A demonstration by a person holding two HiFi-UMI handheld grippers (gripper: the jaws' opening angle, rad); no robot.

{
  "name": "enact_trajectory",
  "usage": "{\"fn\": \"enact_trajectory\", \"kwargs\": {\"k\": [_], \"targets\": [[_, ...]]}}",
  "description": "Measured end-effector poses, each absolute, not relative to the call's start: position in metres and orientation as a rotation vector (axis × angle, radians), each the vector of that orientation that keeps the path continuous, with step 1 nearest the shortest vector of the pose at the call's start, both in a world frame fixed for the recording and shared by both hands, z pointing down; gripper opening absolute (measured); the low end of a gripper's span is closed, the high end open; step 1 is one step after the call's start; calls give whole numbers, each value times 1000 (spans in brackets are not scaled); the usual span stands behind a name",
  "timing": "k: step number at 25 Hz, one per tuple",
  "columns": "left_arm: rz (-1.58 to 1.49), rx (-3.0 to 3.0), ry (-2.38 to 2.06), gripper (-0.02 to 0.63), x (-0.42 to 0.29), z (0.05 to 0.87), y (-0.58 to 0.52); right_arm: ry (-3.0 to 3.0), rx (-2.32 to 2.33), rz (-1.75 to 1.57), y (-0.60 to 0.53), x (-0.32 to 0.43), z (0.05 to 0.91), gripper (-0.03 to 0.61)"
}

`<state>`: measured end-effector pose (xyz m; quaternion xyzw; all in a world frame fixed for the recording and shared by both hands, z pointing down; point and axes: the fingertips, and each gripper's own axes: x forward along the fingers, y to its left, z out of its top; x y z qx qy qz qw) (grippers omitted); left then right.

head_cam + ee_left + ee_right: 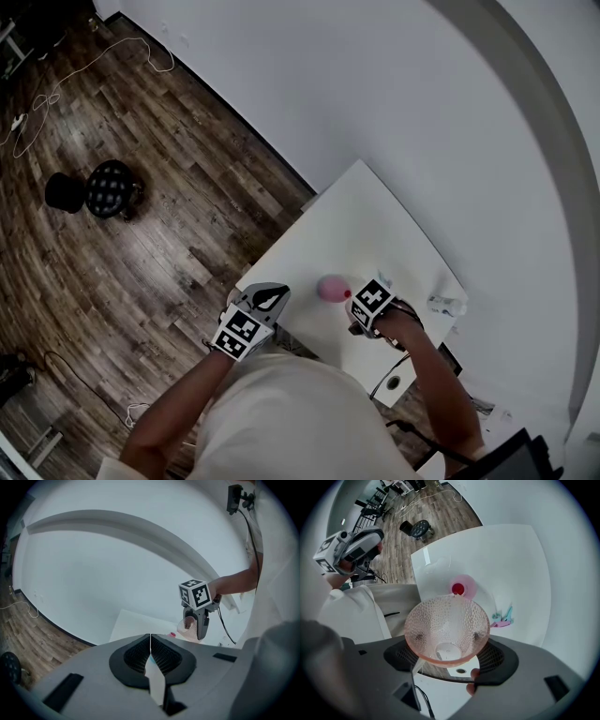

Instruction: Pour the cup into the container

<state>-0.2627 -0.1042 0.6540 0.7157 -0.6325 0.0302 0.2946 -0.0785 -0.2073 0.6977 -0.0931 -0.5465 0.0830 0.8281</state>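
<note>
Pinched between the jaws of the right gripper is the cup, a clear, pink-tinted cone with a dimpled wall. The pads press on its two sides, and its small round base shows low in the right gripper view. The cup is tipped rather than upright, and in that view its far rim sits right at the near edge of the container. That container is a small pink pot standing on the white table, with something red inside it. Just to the right of the pot, a few small teal and pink bits lie on the tabletop; they are too small to identify. The left gripper is held by the table's near corner, well apart from the pot. Its jaws are pressed together with nothing between them, and its own view looks across at the right gripper and the tilted cup. Beyond the table runs a plain white wall. To the other side is a dark wooden floor, where a black stool stands and a pale cable trails.
</note>
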Motion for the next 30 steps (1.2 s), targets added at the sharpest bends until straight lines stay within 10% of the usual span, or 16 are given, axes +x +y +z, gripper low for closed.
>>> {"fn": "enact_trajectory", "kwargs": {"k": [30], "targets": [[79, 1904, -1680, 12, -264, 656, -108, -1094, -237, 181, -210, -79, 695, 360]]}}
